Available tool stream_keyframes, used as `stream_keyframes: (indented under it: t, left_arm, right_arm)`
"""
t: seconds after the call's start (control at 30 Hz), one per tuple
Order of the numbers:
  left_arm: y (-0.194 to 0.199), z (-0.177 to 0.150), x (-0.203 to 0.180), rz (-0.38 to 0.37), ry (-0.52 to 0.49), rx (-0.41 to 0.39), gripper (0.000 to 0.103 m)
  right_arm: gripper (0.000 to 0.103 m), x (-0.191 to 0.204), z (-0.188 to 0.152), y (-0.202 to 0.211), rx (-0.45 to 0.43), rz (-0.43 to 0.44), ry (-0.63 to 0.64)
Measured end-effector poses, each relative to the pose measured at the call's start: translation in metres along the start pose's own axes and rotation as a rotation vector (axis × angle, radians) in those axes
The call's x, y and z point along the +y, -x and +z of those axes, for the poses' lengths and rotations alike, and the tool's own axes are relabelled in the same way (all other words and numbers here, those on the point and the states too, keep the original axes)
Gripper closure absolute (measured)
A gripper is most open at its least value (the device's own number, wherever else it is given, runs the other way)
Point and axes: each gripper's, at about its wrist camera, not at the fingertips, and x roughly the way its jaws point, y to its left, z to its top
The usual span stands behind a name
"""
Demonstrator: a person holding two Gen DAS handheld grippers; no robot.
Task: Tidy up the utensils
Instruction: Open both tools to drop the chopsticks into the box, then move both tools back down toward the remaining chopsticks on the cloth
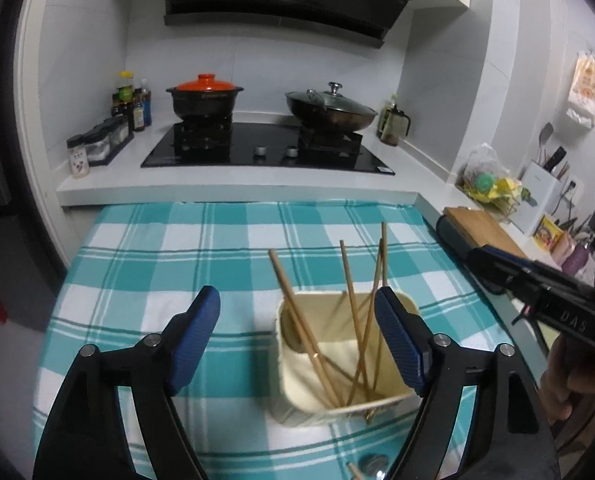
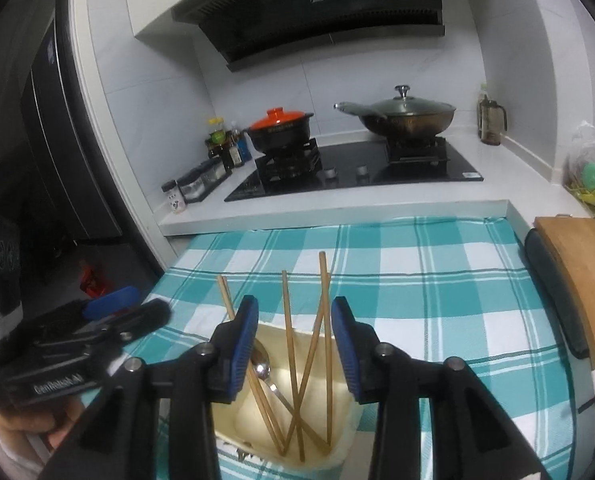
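A cream square utensil holder stands on the teal checked cloth. Several wooden chopsticks lean in it at different angles. My left gripper hangs open above the holder's near side, blue pads wide apart, touching nothing. In the right wrist view the same holder also contains a metal spoon beside the chopsticks. My right gripper is open over the holder's mouth; the chopsticks rise between its pads without contact. Each gripper shows at the other view's edge: right gripper, left gripper.
Behind the cloth a raised white counter carries a black hob with an orange-lidded clay pot and a lidded wok. Seasoning jars stand at the left. A wooden cutting board lies along the right edge. A small metal object lies in front of the holder.
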Motion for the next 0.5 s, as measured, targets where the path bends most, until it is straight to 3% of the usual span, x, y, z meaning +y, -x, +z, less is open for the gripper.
stream_keyframes:
  t: [0.1,0.23,0.5]
  left_arm:
    - [0.028,-0.021,0.011,0.029,-0.059,0.045,0.015]
    - [0.063,-0.071,0.019,0.067,-0.119,0.122,0.014]
    - [0.11,-0.199,0.006,0.044,-0.058,0.206,0.012]
  right_arm:
    - [0.054,0.0,-0.007,0.025,-0.009,-0.023,0.027]
    - [0.054,0.0,-0.034,0.064,0.019,-0.035,0.055]
    - [0.054,0.012,-0.13,0.14,0.084,-0.122,0.158]
